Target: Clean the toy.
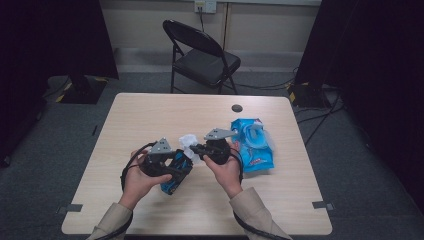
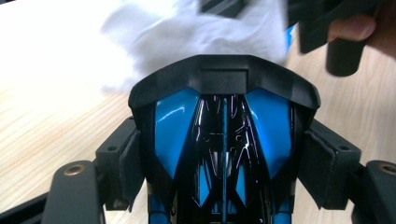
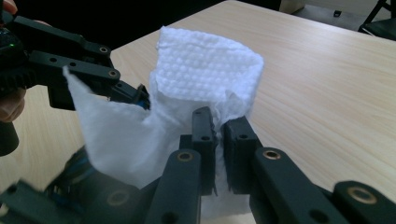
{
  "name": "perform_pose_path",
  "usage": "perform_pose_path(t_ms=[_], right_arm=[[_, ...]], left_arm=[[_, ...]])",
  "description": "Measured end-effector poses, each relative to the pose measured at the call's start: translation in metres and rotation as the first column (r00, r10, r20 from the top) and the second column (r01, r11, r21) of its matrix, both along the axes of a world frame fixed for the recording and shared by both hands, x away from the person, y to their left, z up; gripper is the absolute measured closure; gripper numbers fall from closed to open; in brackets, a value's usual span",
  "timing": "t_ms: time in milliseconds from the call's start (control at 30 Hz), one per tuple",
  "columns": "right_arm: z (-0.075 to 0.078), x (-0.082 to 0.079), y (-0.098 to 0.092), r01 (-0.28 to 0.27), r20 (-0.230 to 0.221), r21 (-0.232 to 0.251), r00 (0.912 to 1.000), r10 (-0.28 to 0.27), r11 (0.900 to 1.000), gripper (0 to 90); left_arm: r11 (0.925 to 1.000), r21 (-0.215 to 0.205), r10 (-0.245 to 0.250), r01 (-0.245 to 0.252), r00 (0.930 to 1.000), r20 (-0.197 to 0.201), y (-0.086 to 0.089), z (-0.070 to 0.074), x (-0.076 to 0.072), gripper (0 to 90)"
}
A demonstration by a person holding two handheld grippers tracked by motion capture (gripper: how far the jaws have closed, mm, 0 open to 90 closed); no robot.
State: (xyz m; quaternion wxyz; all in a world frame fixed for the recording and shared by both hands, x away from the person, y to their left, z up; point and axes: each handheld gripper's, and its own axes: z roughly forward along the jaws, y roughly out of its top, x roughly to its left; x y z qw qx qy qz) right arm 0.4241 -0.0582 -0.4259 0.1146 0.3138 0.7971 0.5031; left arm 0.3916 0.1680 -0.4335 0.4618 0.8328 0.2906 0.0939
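Note:
My left gripper [image 1: 172, 169] is shut on a blue and black pack [image 1: 176, 175], held just over the table's front half. In the left gripper view both pads [image 2: 128, 163] press the pack's [image 2: 175, 126] sides, below its black top piece. A white tissue [image 1: 188, 141] rises from the pack's far end. My right gripper [image 1: 196, 148] is shut on the tissue. In the right gripper view its jaws [image 3: 219, 126] pinch the tissue's [image 3: 201, 70] lower fold, and the left gripper [image 3: 74, 65] stands behind the sheet.
A larger blue packet [image 1: 255, 145] lies on the wooden table [image 1: 150, 115] right of my hands. A small dark round disc [image 1: 237, 108] sits near the far edge. A black folding chair [image 1: 202, 55] stands beyond the table.

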Motion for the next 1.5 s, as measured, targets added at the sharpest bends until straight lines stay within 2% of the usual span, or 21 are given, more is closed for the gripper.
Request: perform_pose_path(t_ms=[133,333,533,767,967,1300,1500], right_arm=[[0.004,-0.001,-0.012,0.007,0.009,0.019,0.9999,-0.007,1.0,84.7],[0.011,-0.007,-0.028,0.005,0.022,0.072,0.9997,-0.006,0.997,84.7],[0.019,-0.016,-0.026,-0.036,0.043,0.104,0.9986,0.032,0.994,84.7],[0.017,-0.025,-0.008,-0.091,0.054,0.083,0.9947,0.087,0.992,84.7],[0.012,-0.026,0.004,-0.088,0.057,0.066,0.9948,0.085,0.994,84.6],[0.012,-0.014,0.011,-0.066,0.046,0.064,0.9969,0.063,0.996,84.6],[0.009,-0.005,0.016,-0.073,0.022,0.026,0.9971,0.073,0.997,84.6]], left_arm=[[0.9999,0.005,0.016,-0.016,0.9999,0.007,0.007,0.001,0.002,25.6],[0.9993,-0.013,0.036,-0.036,0.9993,0.011,0.013,0.004,0.005,25.6],[0.9988,-0.03,0.039,-0.038,0.9992,0.012,0.014,0.006,0.006,25.6],[0.9984,-0.046,0.032,-0.032,0.9995,0.007,0.012,0.009,0.005,25.6],[0.9989,-0.042,0.024,-0.024,0.9997,0.001,0.01,0.008,0.003,25.6],[0.9992,-0.039,-0.006,0.005,1.0,-0.008,0.004,0.007,0.001,25.6],[0.9996,-0.026,-0.011,0.011,0.9999,-0.009,0.002,0.004,0.001,25.6]])
